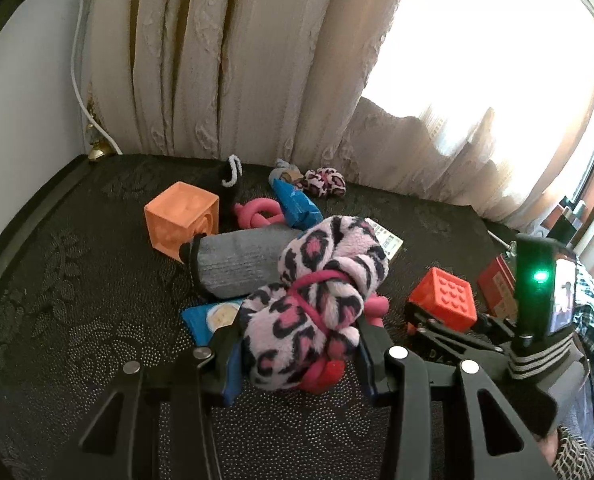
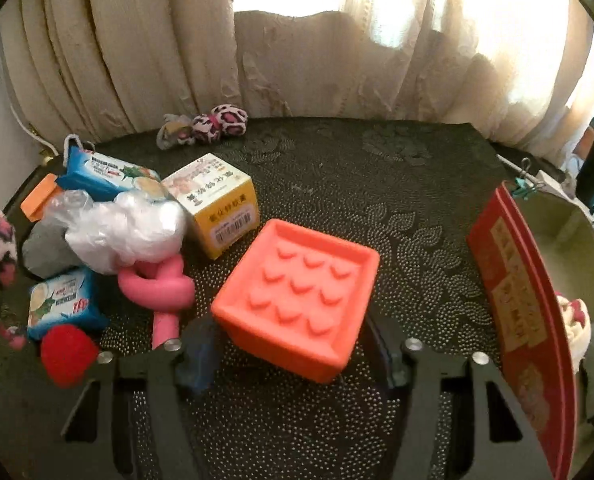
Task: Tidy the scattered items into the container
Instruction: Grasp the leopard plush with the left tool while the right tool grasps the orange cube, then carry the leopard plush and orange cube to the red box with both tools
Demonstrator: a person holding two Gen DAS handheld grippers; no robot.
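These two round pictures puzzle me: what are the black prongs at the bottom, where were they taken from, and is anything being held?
No robot arm here: a person holds a two-finger tool in each hand, and a fisheye camera on each looks along its fingers. In the left picture the left tool is shut on a pink leopard-print fleece bundle; the other tool appears at its right. In the right picture the right tool flanks an orange-red rubber cube with raised hearts; whether it grips is unclear. On the dark patterned table lie blue packets, a yellow-and-white carton, a pink knotted foam tube and a crumpled plastic bag. The red-walled box on the right looks like the container.
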